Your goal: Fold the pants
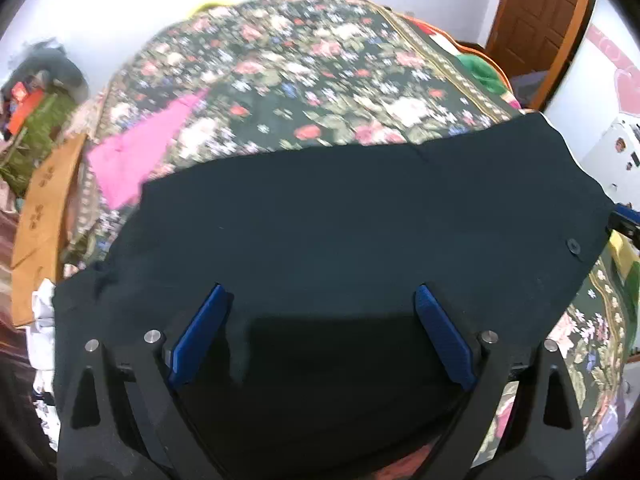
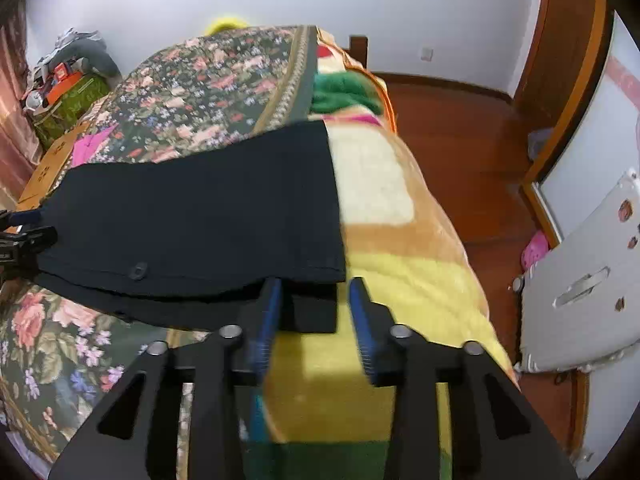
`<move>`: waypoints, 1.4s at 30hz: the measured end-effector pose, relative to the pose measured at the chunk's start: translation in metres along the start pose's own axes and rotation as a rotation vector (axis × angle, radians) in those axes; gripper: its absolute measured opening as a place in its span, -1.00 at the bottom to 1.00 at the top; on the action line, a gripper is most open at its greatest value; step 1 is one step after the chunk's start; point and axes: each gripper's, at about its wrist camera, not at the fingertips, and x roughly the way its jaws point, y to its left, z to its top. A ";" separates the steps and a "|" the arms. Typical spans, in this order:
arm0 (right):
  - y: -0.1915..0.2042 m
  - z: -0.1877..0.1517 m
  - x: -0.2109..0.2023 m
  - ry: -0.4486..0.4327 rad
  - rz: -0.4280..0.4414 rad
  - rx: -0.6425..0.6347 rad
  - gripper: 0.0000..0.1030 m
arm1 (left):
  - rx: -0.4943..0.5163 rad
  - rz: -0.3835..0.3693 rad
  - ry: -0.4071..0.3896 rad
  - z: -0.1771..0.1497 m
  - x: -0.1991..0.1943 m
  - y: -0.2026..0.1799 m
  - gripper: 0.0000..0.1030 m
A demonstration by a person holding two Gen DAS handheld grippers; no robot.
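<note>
From the left wrist, the open left gripper [image 1: 320,300] hovers over the dark, soft cloth pants [image 1: 340,216] spread on the floral bedspread [image 1: 280,72].

From the right wrist, the right gripper [image 2: 316,288] stands parted around the pants' limp near corner, not pinching; that layered edge looks the best hold.

Floral bedspread [image 1: 304,80], pink cloth [image 1: 136,156], yellow blanket [image 2: 404,256]

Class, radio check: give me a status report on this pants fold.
Left gripper open over dark pants. Right gripper open at their corner. Pants folded on floral bedspread. Nothing obstructing.
</note>
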 end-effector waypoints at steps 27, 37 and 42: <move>0.254 0.116 0.047 -0.083 0.334 -0.391 0.39 | -0.472 0.215 -0.069 -0.055 -0.045 0.299 0.87; 0.331 0.144 0.118 0.087 0.439 -0.496 0.39 | -0.508 0.121 0.076 -0.059 0.036 0.332 0.59; 0.366 0.155 0.153 0.175 0.504 -0.507 0.26 | -0.533 -0.005 0.119 -0.063 0.060 0.336 0.32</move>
